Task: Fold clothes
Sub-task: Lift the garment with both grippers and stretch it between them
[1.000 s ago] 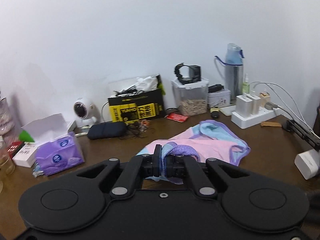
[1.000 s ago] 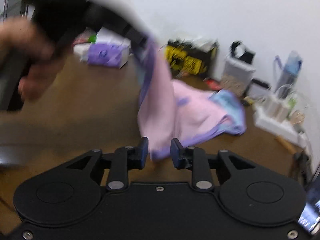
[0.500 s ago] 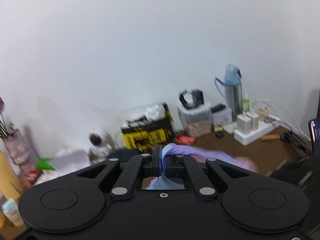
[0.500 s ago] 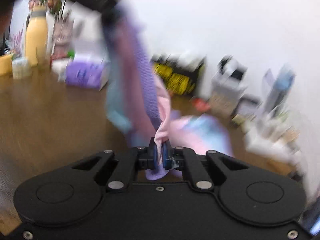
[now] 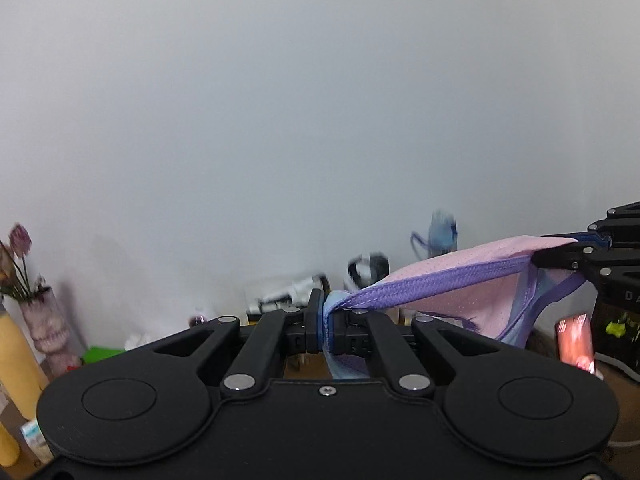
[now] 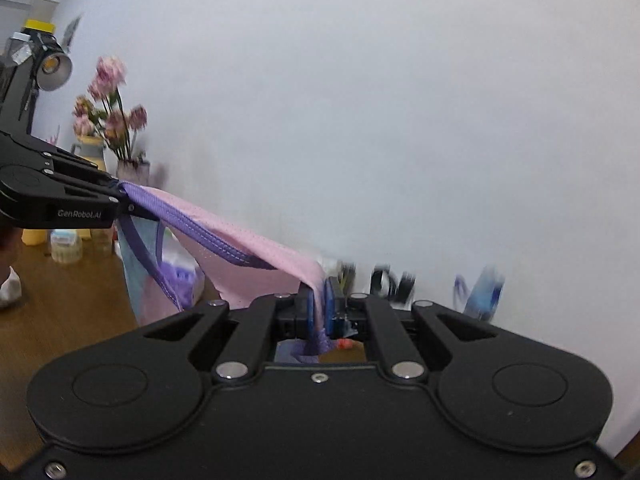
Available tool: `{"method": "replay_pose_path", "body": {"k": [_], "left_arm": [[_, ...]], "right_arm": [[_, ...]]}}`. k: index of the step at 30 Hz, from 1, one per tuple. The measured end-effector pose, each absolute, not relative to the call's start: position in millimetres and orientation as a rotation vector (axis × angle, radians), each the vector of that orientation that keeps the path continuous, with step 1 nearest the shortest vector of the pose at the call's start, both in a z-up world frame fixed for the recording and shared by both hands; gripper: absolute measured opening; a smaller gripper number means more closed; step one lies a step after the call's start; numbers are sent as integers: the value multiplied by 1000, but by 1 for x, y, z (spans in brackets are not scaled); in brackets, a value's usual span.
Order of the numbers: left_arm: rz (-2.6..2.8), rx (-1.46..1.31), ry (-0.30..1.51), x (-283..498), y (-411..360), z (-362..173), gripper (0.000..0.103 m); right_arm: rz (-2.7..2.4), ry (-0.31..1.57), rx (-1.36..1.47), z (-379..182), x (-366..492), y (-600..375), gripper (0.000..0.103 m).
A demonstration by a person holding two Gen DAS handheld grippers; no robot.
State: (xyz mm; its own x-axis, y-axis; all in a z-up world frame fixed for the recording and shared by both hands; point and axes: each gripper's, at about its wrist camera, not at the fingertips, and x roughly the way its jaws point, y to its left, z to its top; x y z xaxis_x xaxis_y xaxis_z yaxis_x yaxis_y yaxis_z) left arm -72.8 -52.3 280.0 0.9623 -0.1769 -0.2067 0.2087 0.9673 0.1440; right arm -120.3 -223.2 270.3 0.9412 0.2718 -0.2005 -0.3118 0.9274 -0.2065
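A small pink garment (image 5: pixel 472 276) with purple trim and pale blue panels hangs stretched in the air between both grippers. My left gripper (image 5: pixel 327 322) is shut on one end of its purple band. My right gripper (image 6: pixel 319 308) is shut on the other end. In the left wrist view the right gripper (image 5: pixel 576 254) shows at the far right, clamped on the cloth. The right wrist view has the left gripper (image 6: pixel 120 196) at the far left, also clamped on the garment (image 6: pixel 240 248). The cloth's lower part dangles above the brown table (image 6: pixel 72 312).
Against the white wall stand a vase of pink flowers (image 6: pixel 116 128), a yellow bottle (image 5: pixel 16 360), a purple tissue pack (image 6: pixel 180 280), a blue water bottle (image 5: pixel 442 232) and blurred desk clutter. A lamp (image 6: pixel 48 64) sits at the upper left. A phone screen (image 5: pixel 576 340) glows at the right.
Both grippers have risen, lifting the garment off the table. The right gripper, open around the hem a second ago, has shut on it. The cloth is now stretched between them.
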Motion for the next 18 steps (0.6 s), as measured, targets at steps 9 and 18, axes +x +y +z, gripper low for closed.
{"method": "replay_pose_path", "body": {"k": [9,18], "left_arm": [[-179,167,152,-59,-47,322,3],[-118,196,191,46,-76,275,3]], "right_arm": [[355,177,-250,322,-119,-221,7],[205,173,-293,265,-5,-202,7]]}}
